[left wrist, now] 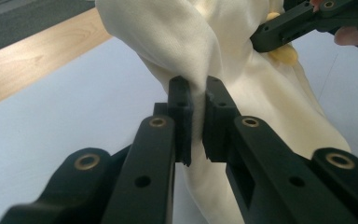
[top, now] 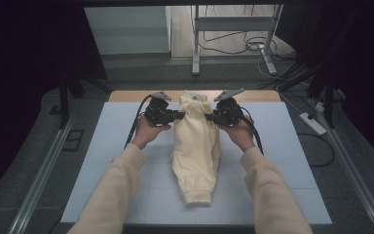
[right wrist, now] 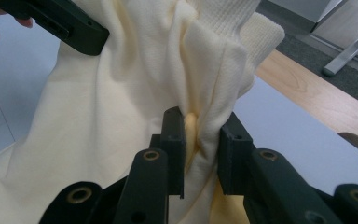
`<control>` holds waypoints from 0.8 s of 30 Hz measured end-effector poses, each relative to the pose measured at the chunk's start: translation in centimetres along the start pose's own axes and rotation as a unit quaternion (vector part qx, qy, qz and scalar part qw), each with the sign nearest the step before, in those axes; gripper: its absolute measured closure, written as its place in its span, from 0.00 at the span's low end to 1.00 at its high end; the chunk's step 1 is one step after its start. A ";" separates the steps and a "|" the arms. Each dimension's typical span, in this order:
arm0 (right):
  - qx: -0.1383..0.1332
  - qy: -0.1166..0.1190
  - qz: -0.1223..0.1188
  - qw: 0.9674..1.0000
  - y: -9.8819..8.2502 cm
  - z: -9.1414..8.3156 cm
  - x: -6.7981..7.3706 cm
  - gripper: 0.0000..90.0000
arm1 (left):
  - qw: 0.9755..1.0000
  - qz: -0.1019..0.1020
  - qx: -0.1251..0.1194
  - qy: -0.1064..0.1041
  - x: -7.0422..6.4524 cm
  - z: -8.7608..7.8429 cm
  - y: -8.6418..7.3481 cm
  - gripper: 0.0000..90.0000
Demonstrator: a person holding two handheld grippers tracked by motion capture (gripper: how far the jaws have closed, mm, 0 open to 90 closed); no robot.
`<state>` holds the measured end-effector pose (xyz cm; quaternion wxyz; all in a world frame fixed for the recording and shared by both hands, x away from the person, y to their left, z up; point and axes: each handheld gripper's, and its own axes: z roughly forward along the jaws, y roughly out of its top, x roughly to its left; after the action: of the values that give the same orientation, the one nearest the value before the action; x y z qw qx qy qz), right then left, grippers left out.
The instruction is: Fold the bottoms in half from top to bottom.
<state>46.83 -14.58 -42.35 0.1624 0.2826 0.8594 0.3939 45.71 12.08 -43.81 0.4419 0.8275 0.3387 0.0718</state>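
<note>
A cream sweatshirt (top: 196, 151) lies lengthwise on the white mat (top: 107, 161), its far end lifted off the surface. My left gripper (top: 181, 116) is shut on the garment's left side near the top; in the left gripper view the cloth (left wrist: 200, 42) is pinched thin between the pads (left wrist: 182, 107). My right gripper (top: 207, 117) is shut on the right side, with a thick bunched fold (right wrist: 205, 126) between its fingers (right wrist: 173, 135). A ribbed cuff or hem (right wrist: 242, 28) hangs above the right jaws. The near ribbed hem (top: 197, 197) rests on the mat.
The mat covers a wooden table whose far edge (top: 131, 96) is bare. Beyond it stand a metal table frame (top: 233, 29) and cables on the floor. A power strip (top: 312, 123) lies to the right. Metal rails run along both sides.
</note>
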 end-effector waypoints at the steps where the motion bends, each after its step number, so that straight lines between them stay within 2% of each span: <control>1: 0.000 0.000 0.001 1.000 -0.1 0.1 0.0 0.83 | 1.000 0.000 0.001 0.000 0.0 0.0 0.0 0.92; 14: 0.001 0.006 0.010 1.000 -0.6 0.3 -0.4 0.83 | 1.000 0.000 0.003 -0.002 0.0 0.4 0.0 0.92; 24: 0.004 0.004 0.007 1.000 -0.6 0.2 -0.4 0.83 | 1.000 -0.001 0.003 -0.003 0.1 0.4 0.0 0.92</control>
<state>47.00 -14.98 -42.88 0.1549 0.2880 0.8594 0.3930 45.94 11.83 -44.07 0.4401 0.8288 0.3387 0.0677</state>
